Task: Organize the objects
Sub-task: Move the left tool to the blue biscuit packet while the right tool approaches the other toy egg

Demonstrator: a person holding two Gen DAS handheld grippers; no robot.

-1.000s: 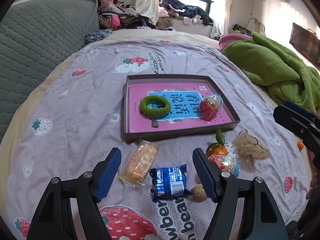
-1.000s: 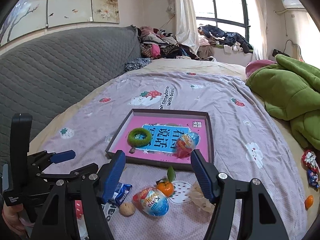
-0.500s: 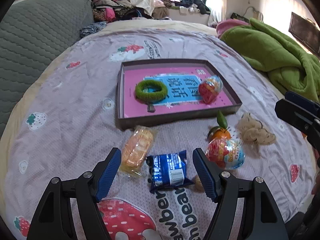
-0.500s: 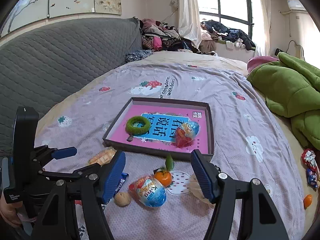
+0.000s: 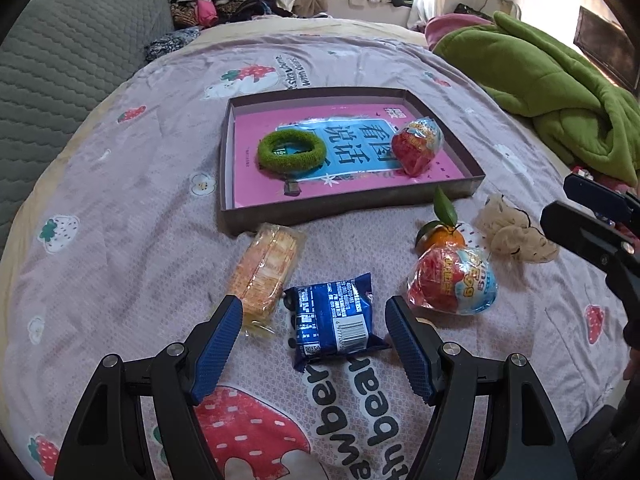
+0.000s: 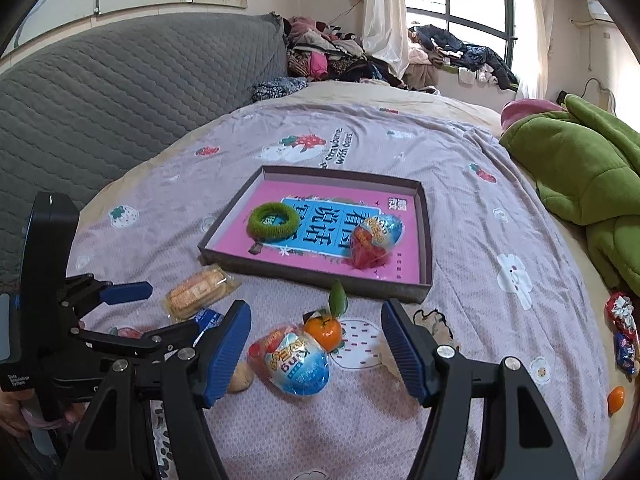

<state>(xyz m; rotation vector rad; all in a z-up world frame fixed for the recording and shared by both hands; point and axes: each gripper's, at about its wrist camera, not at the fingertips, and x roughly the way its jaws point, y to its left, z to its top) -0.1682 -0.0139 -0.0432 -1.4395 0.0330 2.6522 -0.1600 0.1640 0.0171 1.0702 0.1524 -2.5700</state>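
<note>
Place: home bedroom | Evidence: bed under a strawberry-print sheet [image 6: 460, 184], grey quilted headboard [image 6: 120, 92], rumpled green blanket [image 6: 580, 168] | Also: clothes heaped on the window ledge [image 6: 460, 56] (curtain [image 6: 384, 12] alongside), wall air conditioner [image 6: 600, 10]

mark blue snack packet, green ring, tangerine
blue snack packet [image 5: 331, 317], left wrist view, middle of wrapper.
green ring [image 5: 291, 156], left wrist view, near band.
tangerine [image 6: 325, 330], right wrist view, orange skin.

Matt printed cloth bedsheet [image 5: 132, 208]; dull cardboard tray [image 5: 348, 204] lined with glossy pink paper; fuzzy green ring [image 5: 291, 150]; glossy crinkled plastic on blue packet [image 5: 334, 320] and egg [image 6: 294, 362]; ribbed blue pads [image 5: 218, 344] on left tongs [image 5: 314, 346].
</note>
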